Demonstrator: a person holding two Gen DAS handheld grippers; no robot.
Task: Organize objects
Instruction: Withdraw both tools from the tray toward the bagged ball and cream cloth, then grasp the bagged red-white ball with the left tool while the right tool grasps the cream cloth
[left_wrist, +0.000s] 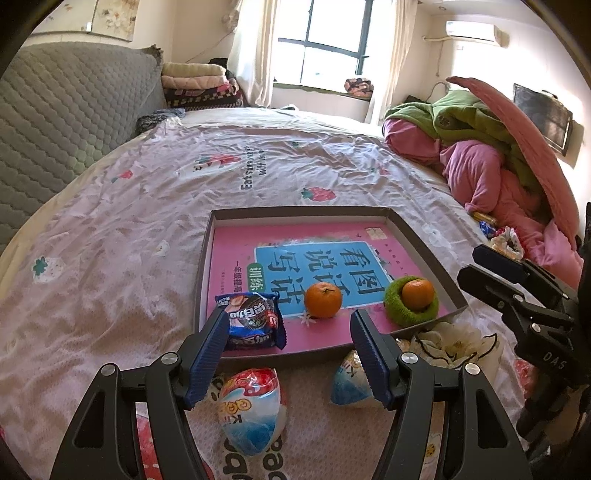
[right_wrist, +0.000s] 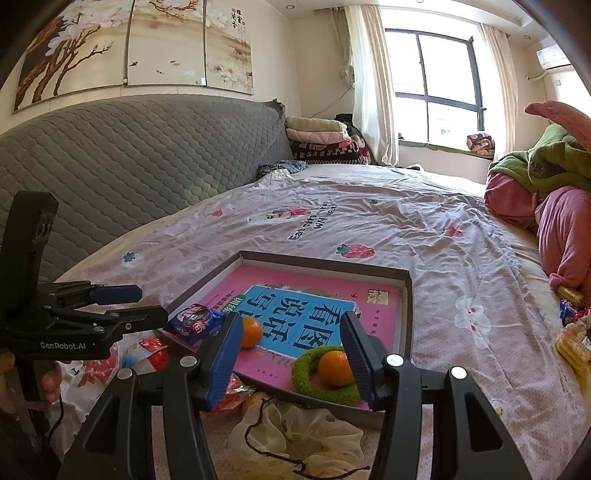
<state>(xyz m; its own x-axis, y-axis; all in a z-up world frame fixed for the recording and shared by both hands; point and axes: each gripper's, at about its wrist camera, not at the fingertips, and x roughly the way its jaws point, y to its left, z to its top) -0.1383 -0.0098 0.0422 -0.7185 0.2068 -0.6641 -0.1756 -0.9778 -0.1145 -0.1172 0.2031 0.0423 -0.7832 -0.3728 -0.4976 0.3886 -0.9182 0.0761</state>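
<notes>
A strawberry-print bedsheet (left_wrist: 147, 229) covers the bed beneath a sunlit window (left_wrist: 328, 40).

Shallow tray (left_wrist: 424, 236) on the bed – holding snack packet (left_wrist: 255, 319), two oranges (left_wrist: 323, 299), green ring (left_wrist: 410, 314).

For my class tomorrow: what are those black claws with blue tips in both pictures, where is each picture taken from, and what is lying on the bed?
Each claw is a hand-held two-finger gripper; a person carries one in each hand. A wide-angle camera on each looks along its fingers. One picture comes from the left gripper, the other from the right gripper. Both stand open and hold nothing. On the bed lies a shallow box with a pink book inside. On the book sit a blue snack packet, a loose orange and a second orange nested in a green knitted ring. Outside the box lie wrapped sweets and a cream drawstring pouch.
</notes>
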